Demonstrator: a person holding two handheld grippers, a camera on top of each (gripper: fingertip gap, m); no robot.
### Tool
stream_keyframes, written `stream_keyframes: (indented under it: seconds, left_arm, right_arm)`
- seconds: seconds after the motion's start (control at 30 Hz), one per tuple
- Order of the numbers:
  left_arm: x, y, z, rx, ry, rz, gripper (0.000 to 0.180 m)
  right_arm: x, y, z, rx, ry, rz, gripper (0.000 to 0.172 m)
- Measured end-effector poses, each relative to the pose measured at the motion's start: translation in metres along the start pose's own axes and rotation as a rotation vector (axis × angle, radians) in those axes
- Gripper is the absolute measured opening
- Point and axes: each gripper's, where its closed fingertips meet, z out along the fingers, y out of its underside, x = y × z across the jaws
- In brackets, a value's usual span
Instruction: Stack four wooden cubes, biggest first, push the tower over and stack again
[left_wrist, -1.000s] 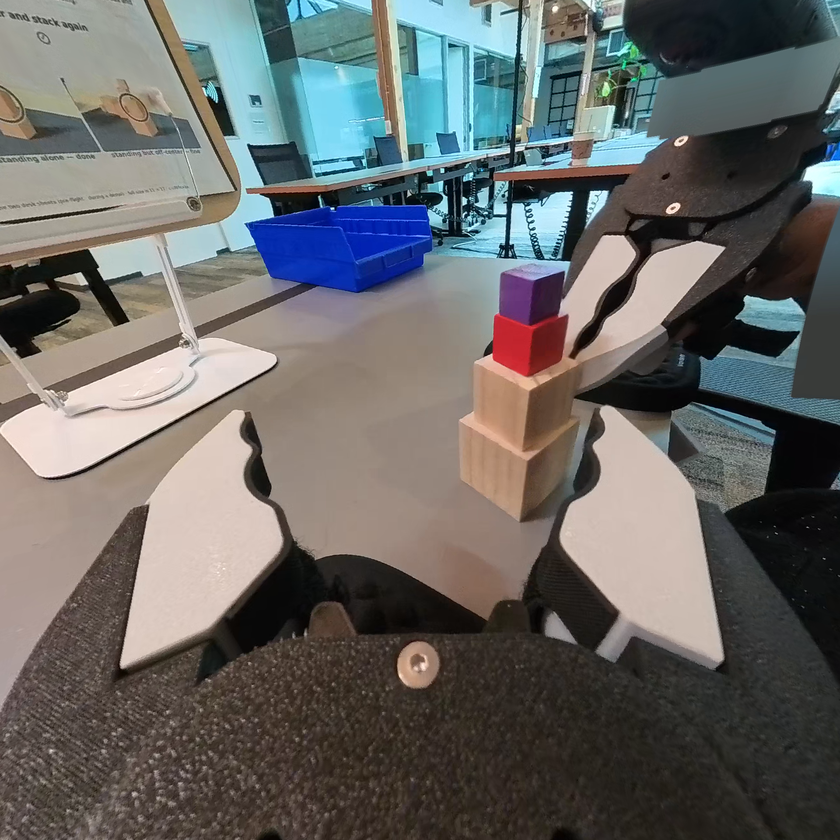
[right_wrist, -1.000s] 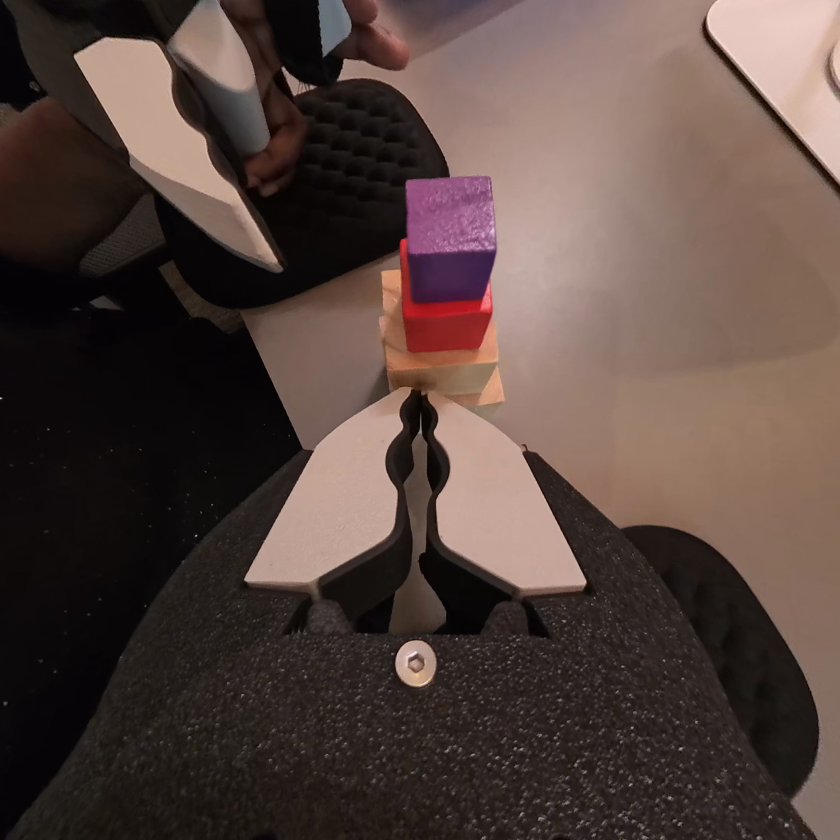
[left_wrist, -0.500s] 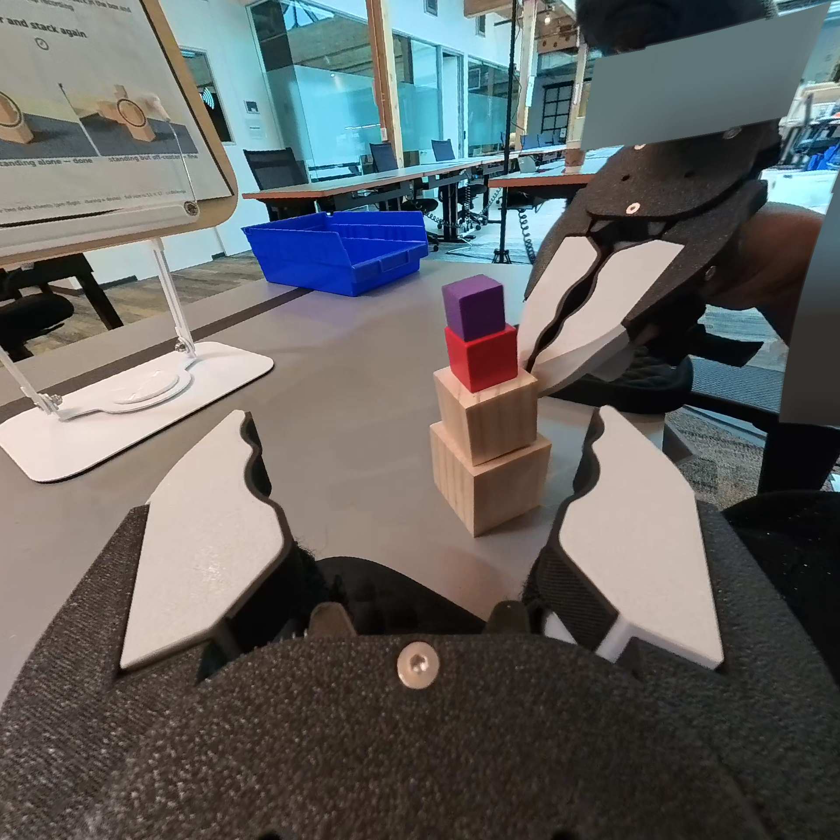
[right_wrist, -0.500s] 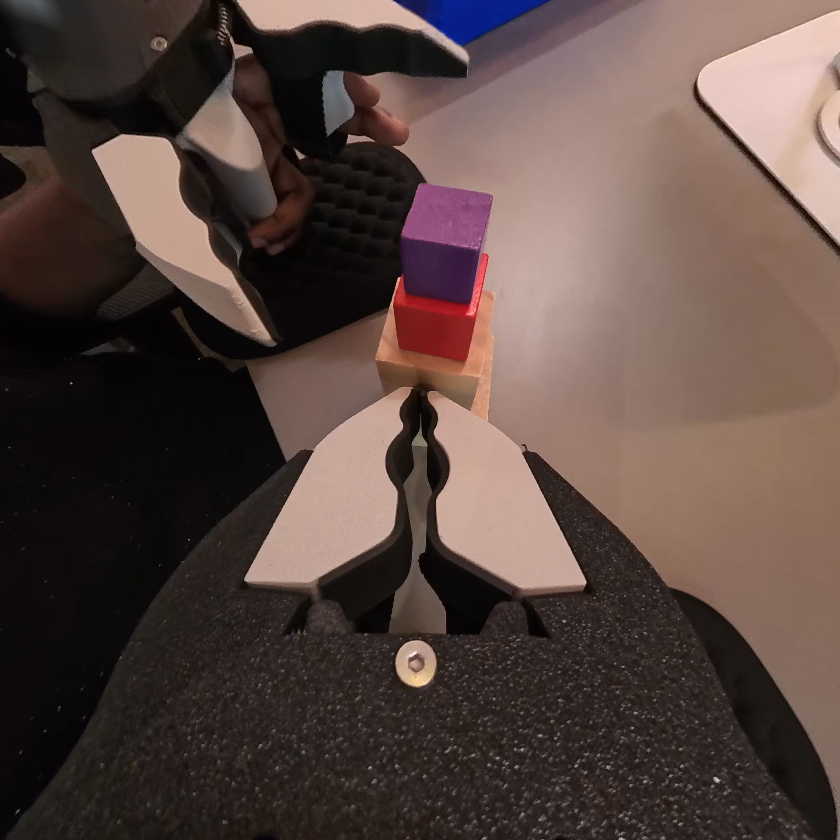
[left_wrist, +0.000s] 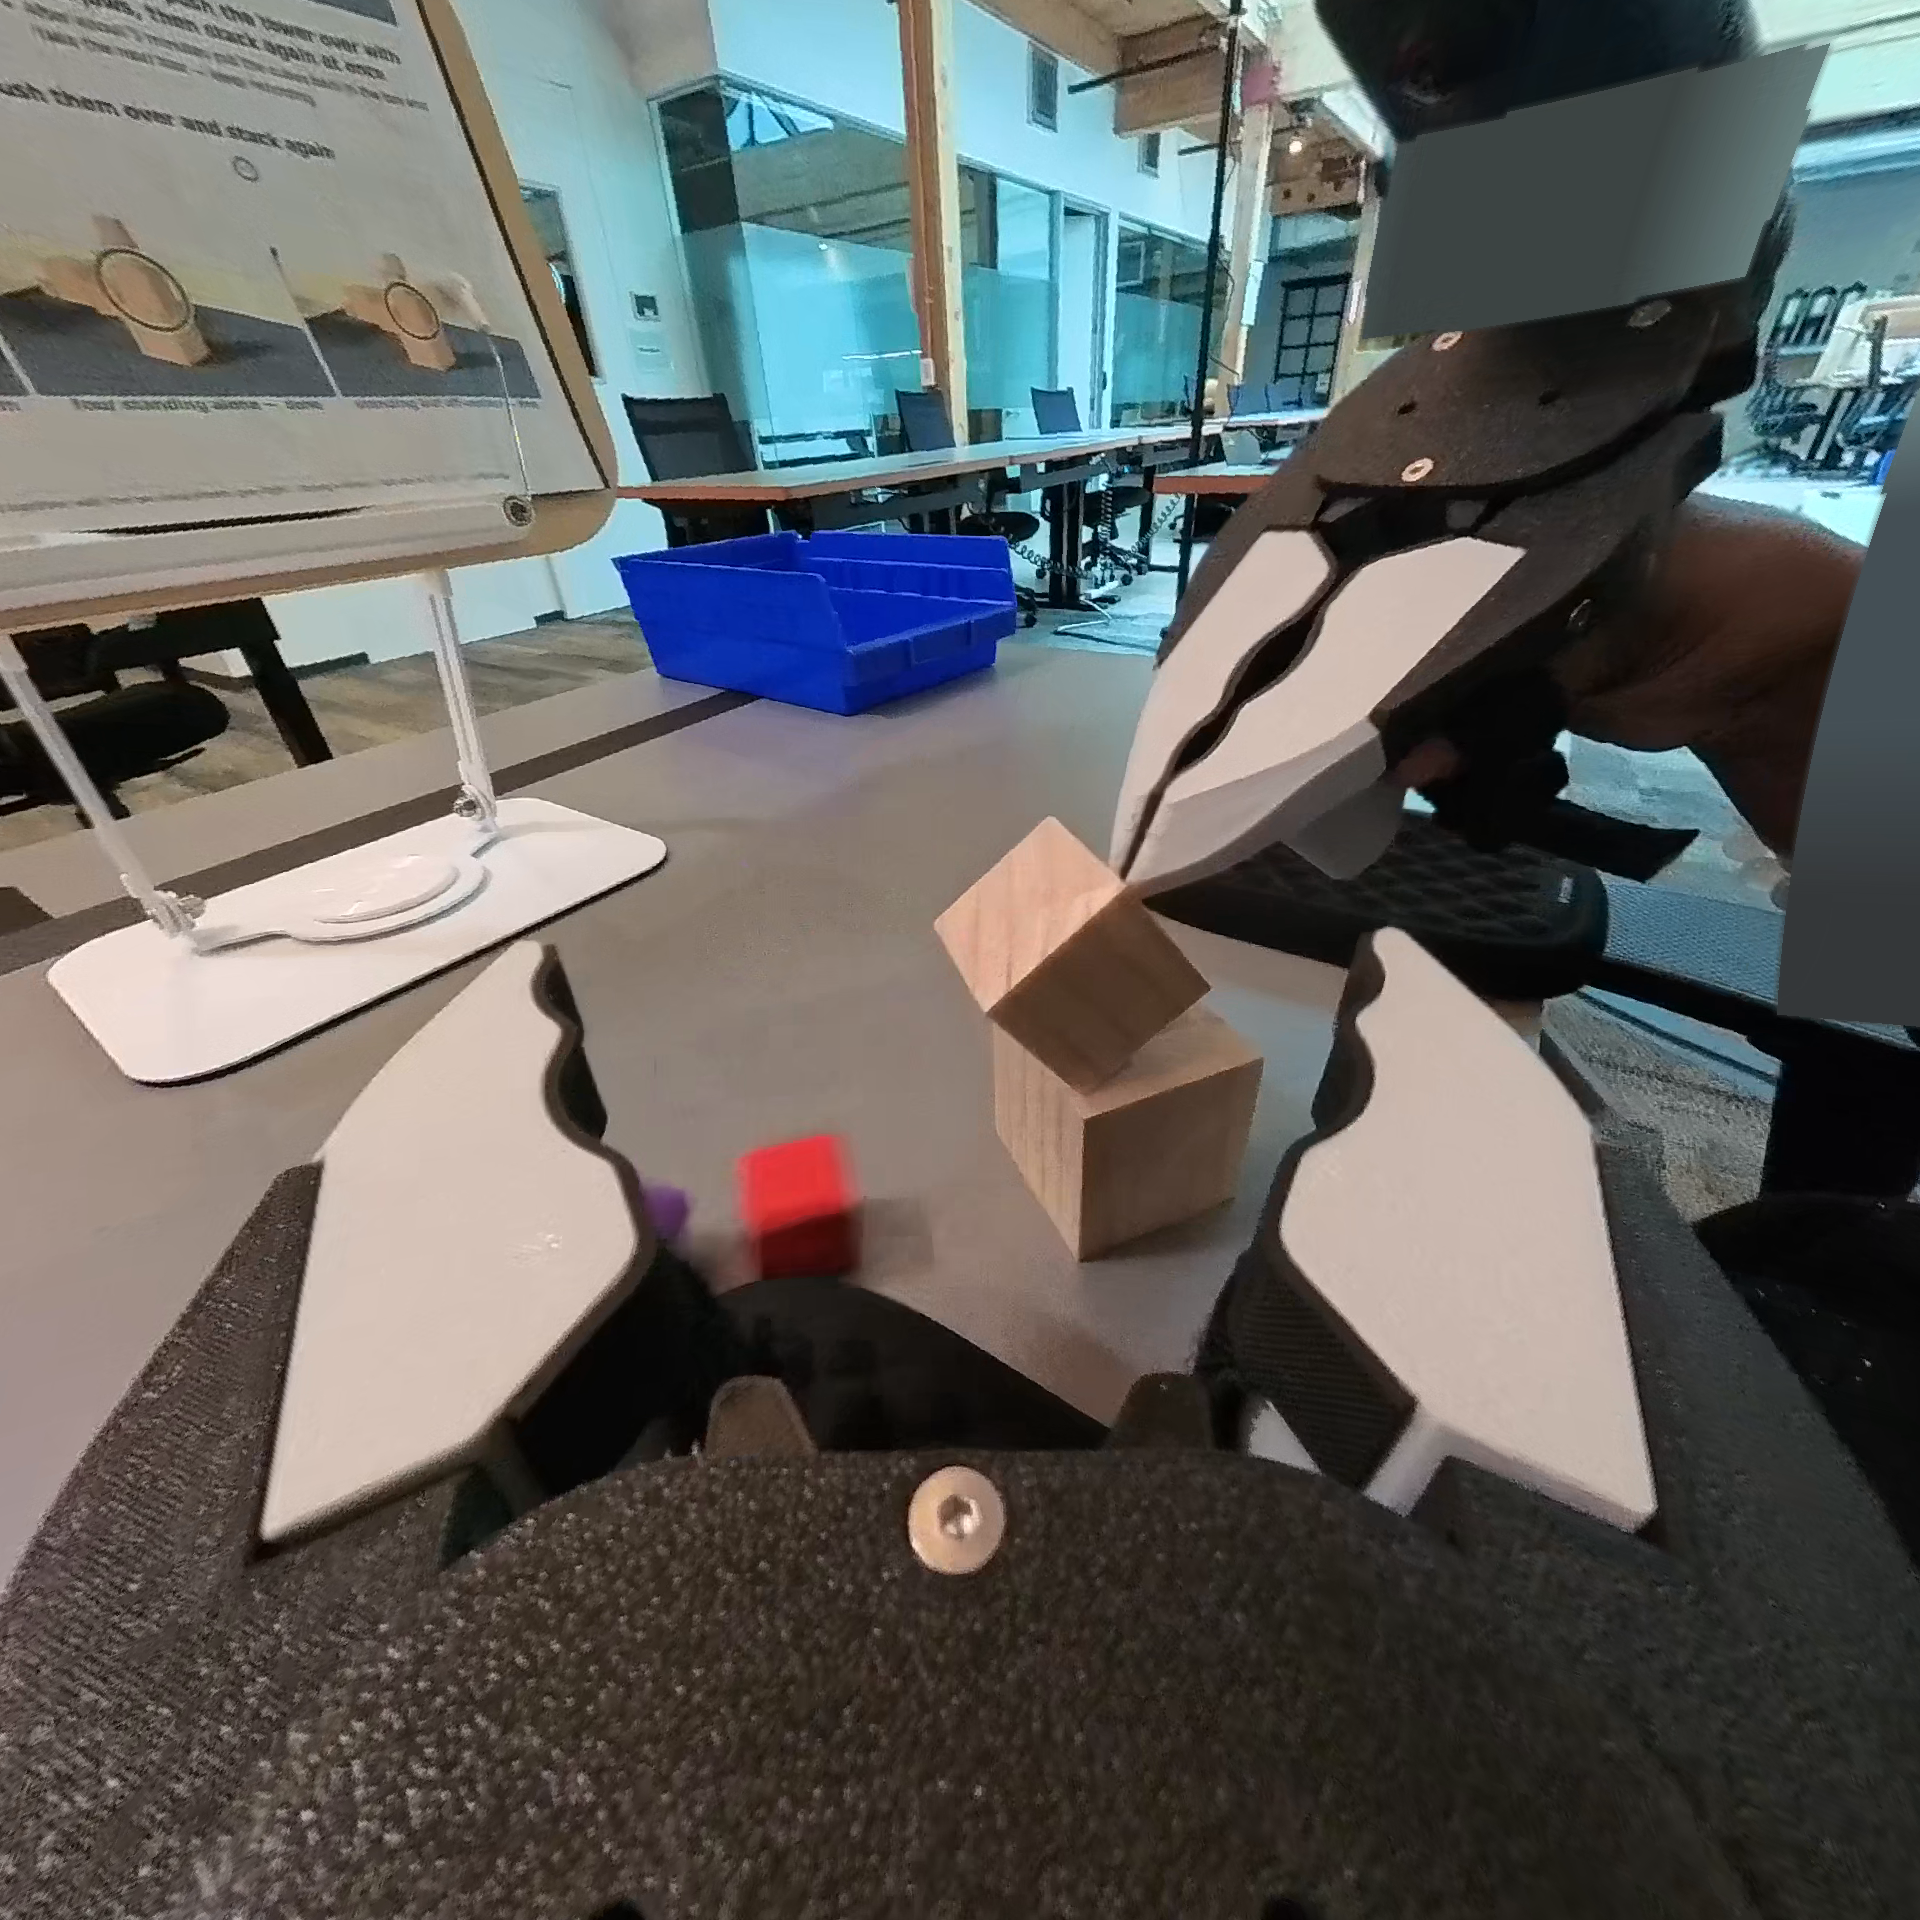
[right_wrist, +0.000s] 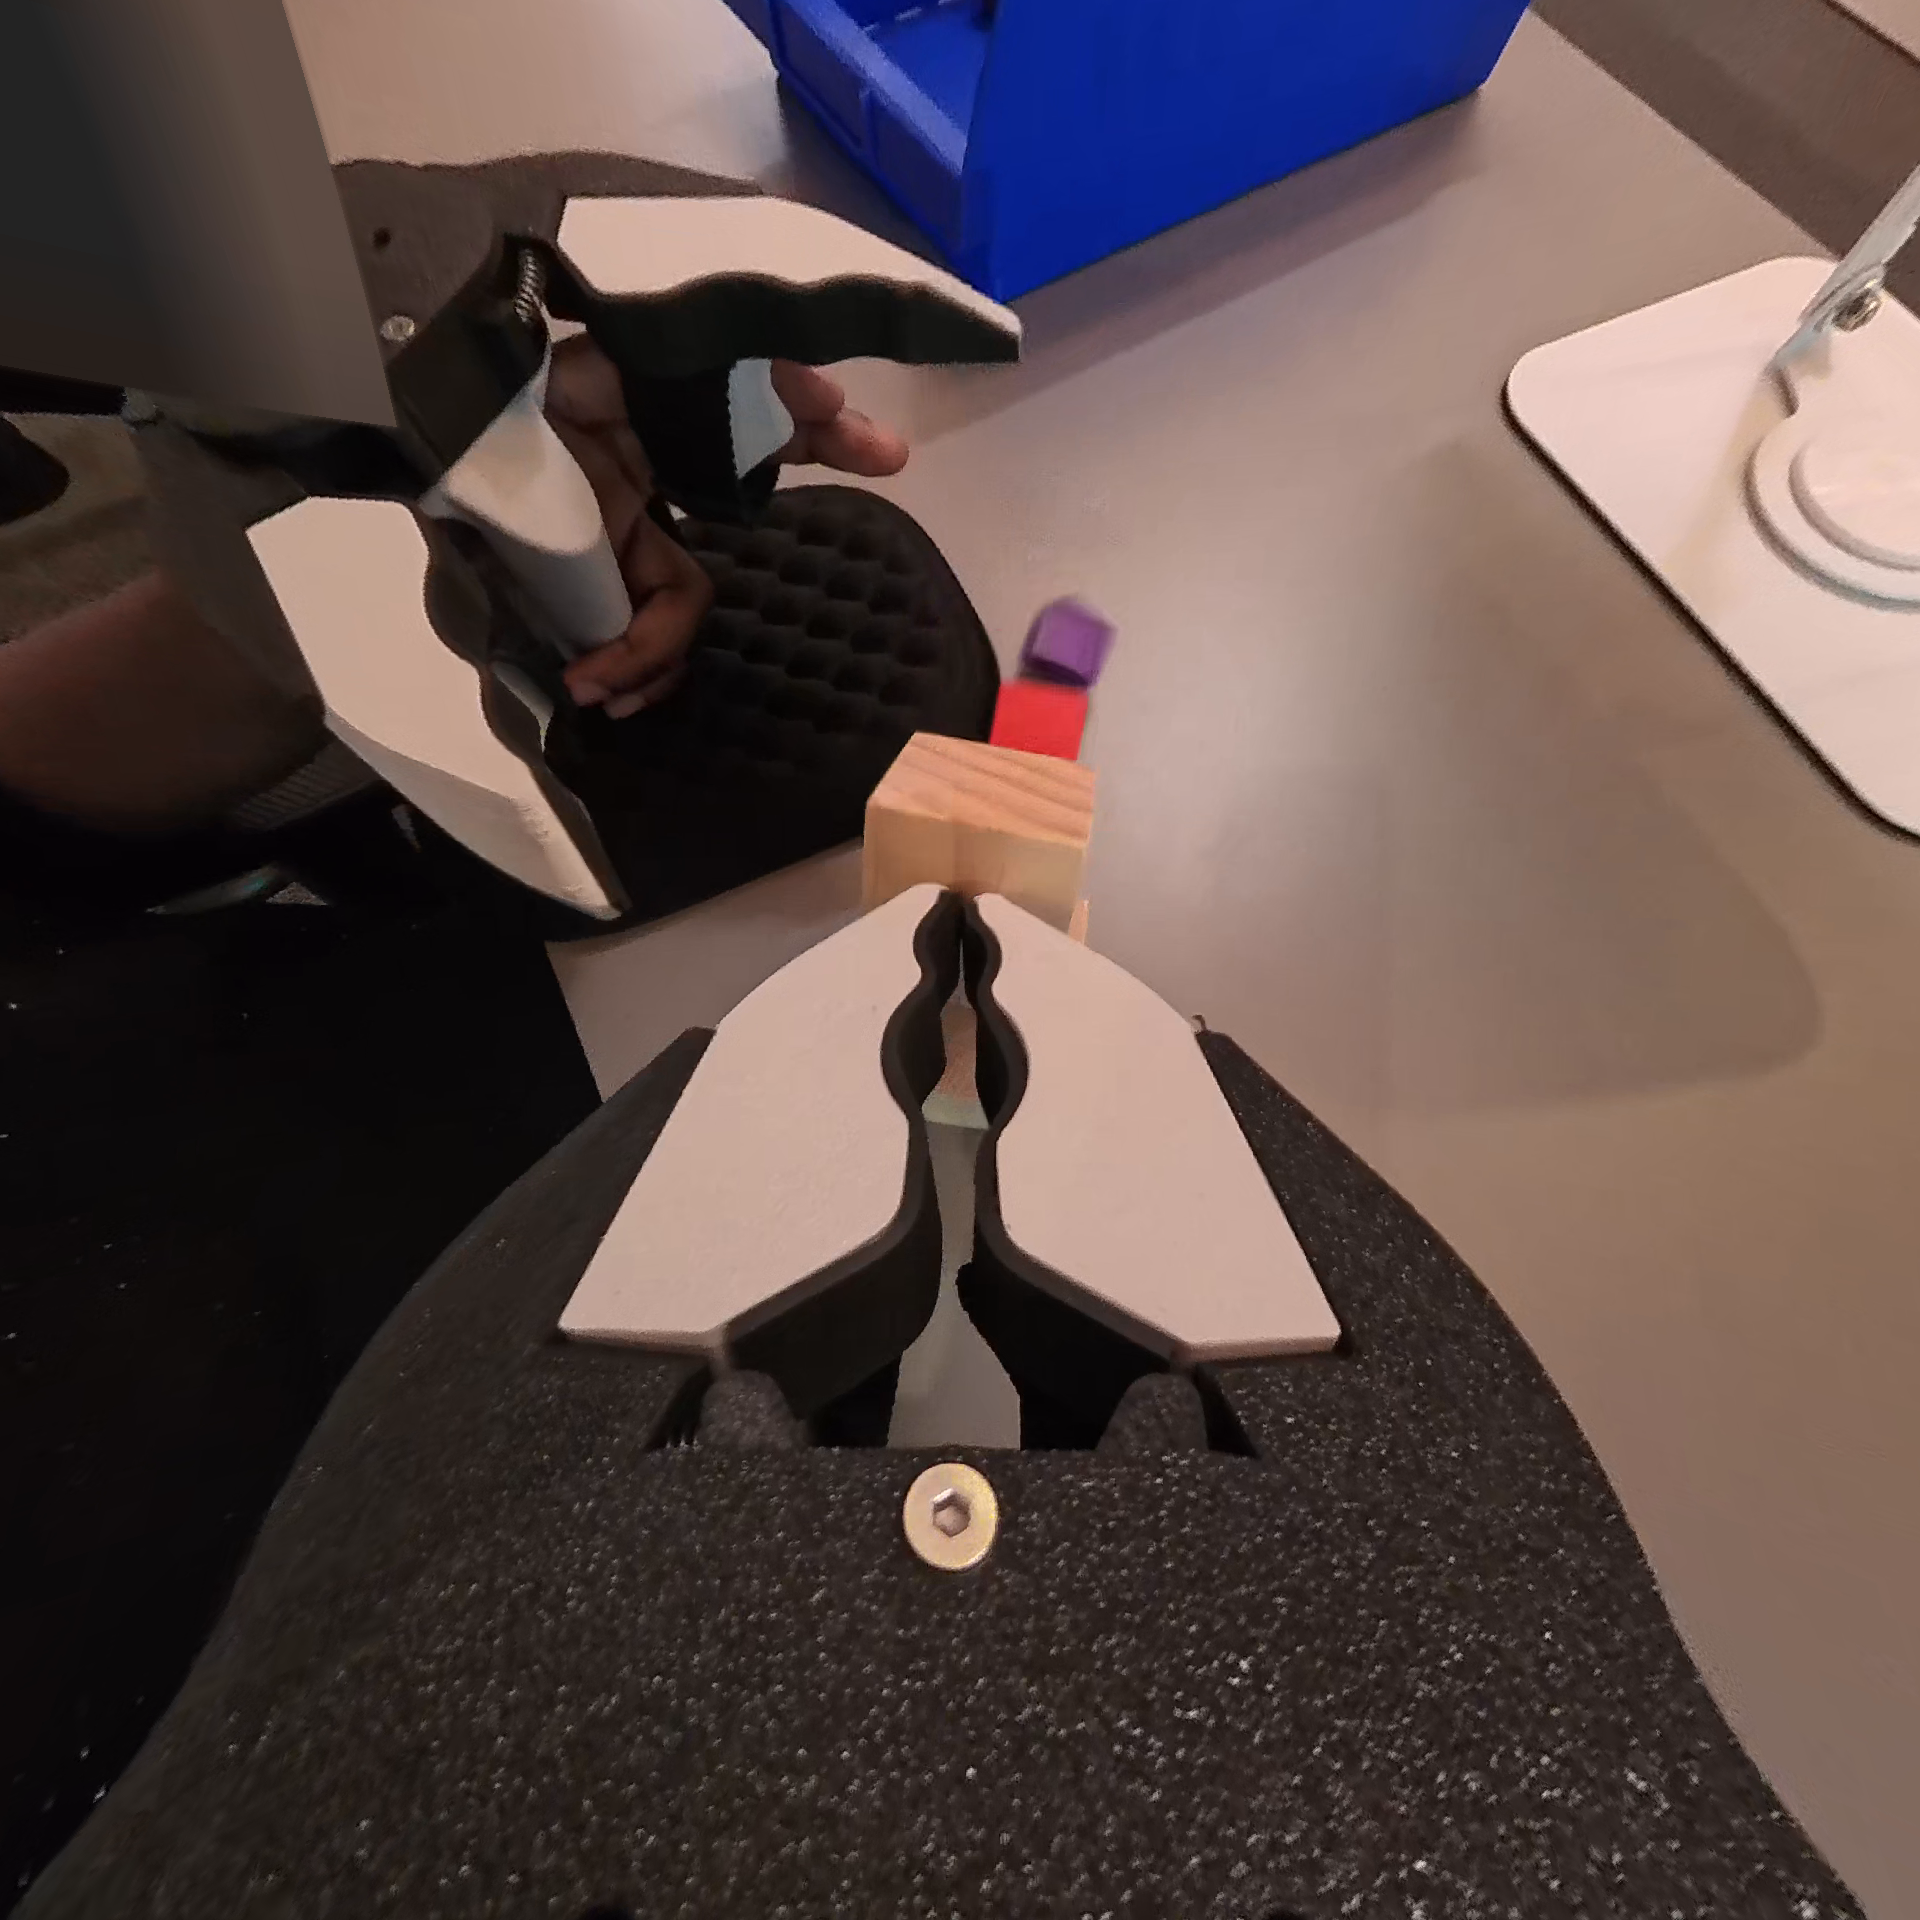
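Observation:
My right gripper (right_wrist: 956, 902) is shut and empty. Its closed tips press the top corner of a tilted wooden cube (right_wrist: 982, 831); it also shows in the left wrist view (left_wrist: 1130, 883). That cube (left_wrist: 1070, 966) leans at an angle on a second wooden cube (left_wrist: 1127, 1143) standing on the grey table (left_wrist: 810, 831). A red cube (left_wrist: 800, 1205) lies on the table, blurred. A purple cube (left_wrist: 665, 1210) lies half hidden behind my left finger (left_wrist: 447, 1195). My left gripper (left_wrist: 956, 945) is wide open and empty, its fingers on either side of the cubes, touching none.
A blue bin (left_wrist: 821, 623) stands at the back of the table. A white stand base (left_wrist: 364, 914) holds an instruction board (left_wrist: 260, 260) at the left. A black chair cushion (right_wrist: 810, 675) lies just past the table edge, by a hand holding the left gripper. The left gripper's tips are roughly 6 centimeters from the right gripper's.
The stack has been toppled by my shut right gripper pushing it. The red and purple cubes fell to the table towards my left finger, and the upper wooden cube tipped over.

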Motion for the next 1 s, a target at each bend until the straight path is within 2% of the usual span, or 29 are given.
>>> stream_keyframes:
  seconds: [0.2, 0.5, 0.67, 0.77, 0.83, 0.93, 1.0]
  left_arm:
    - [0.001, 0.000, 0.000, 0.000, 0.013, -0.005, 0.133]
    - [0.001, 0.000, 0.000, -0.001, 0.016, -0.002, 0.133]
    - [0.001, 0.000, 0.000, 0.003, 0.024, -0.009, 0.132]
    - [0.001, 0.000, -0.001, 0.005, 0.021, -0.011, 0.132]
    - [0.001, 0.000, 0.000, 0.003, 0.021, -0.011, 0.131]
    - [0.001, 0.000, 0.000, 0.001, 0.023, -0.007, 0.130]
    - [0.001, 0.000, 0.000, 0.001, 0.022, -0.008, 0.130]
  right_arm:
    - [0.002, -0.008, -0.006, 0.068, -0.005, -0.002, 0.004]
    - [0.003, -0.014, 0.010, 0.070, -0.024, -0.015, 0.003]
    - [0.008, -0.020, 0.002, 0.113, -0.005, -0.031, 0.007]
    - [0.010, -0.020, -0.004, 0.155, 0.000, -0.055, 0.025]
    - [0.012, -0.023, -0.010, 0.213, 0.015, -0.094, 0.050]
    - [0.018, -0.025, -0.020, 0.254, 0.045, -0.129, 0.070]
    - [0.026, -0.027, -0.026, 0.285, 0.073, -0.128, 0.095]
